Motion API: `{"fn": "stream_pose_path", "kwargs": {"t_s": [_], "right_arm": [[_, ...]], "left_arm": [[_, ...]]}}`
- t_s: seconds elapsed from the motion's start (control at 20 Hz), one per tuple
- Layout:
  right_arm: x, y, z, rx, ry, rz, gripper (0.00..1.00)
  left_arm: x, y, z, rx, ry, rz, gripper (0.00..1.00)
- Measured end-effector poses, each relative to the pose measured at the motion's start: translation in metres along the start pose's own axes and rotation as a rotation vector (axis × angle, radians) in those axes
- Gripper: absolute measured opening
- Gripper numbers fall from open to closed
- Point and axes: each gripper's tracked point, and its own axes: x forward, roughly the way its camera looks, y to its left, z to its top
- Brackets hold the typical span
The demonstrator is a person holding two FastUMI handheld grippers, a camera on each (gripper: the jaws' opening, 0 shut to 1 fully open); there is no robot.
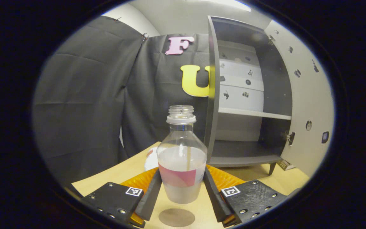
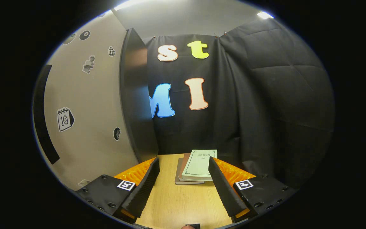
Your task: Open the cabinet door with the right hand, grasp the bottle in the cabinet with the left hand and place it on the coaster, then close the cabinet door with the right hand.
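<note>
The left gripper [image 1: 181,198] is pinching the uncapped bottle [image 1: 181,159] above the table [image 1: 132,170], just before the open cabinet [image 1: 249,127], door [image 1: 310,105] swung aside. The right gripper [image 2: 184,190] is hanging spread over the table near stacked books [image 2: 195,167].

The bottle [image 1: 181,156] is showing clear plastic with a white neck ring, cloudy whitish liquid inside, and a label in pink and red patches. Under it, the coaster [image 1: 176,217] is looking plain grey-brown. The counter [image 1: 122,173] is showing pale wood grain. The cabinet [image 1: 267,92] is showing dark grey walls and floor, a white shelf and a white back panel dotted with small black stickers. Its door [image 2: 84,108] is showing off-white, scattered with black-and-white stickers, one a checkered oval. The top book [image 2: 199,165] of the stack is wearing a pale green cover above a brown one.
</note>
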Motion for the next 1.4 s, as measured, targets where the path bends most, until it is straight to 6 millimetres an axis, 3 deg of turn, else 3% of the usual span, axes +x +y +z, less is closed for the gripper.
{"fn": "stream_pose_path", "kwargs": {"t_s": [0.4, 0.8, 1.1, 1.15, 1.2, 1.25, 1.4], "right_arm": [[-0.007, -0.012, -0.001, -0.049, 0.011, -0.037, 0.98], [-0.012, -0.013, -0.003, -0.071, 0.024, -0.033, 0.98], [-0.013, -0.013, -0.007, -0.063, 0.029, -0.023, 0.98], [-0.013, -0.013, -0.009, -0.065, 0.033, -0.023, 0.98], [-0.014, -0.014, -0.009, -0.07, 0.035, -0.024, 0.98], [-0.015, -0.014, -0.01, -0.075, 0.033, -0.021, 0.98], [-0.013, -0.011, -0.011, -0.078, 0.029, 0.003, 0.99]], "left_arm": [[-0.004, 0.008, -0.078, -0.036, 0.087, 0.038, 0.75], [-0.008, 0.003, -0.111, 0.007, 0.095, 0.079, 0.72], [-0.014, 0.005, -0.114, 0.011, 0.088, 0.115, 0.76], [-0.015, 0.006, -0.11, 0.006, 0.082, 0.123, 0.76], [-0.02, 0.005, -0.104, 0.002, 0.073, 0.128, 0.87], [-0.021, 0.005, -0.096, -0.001, 0.059, 0.135, 0.89], [-0.022, 0.005, -0.068, 0.002, 0.021, 0.161, 0.87]]}}
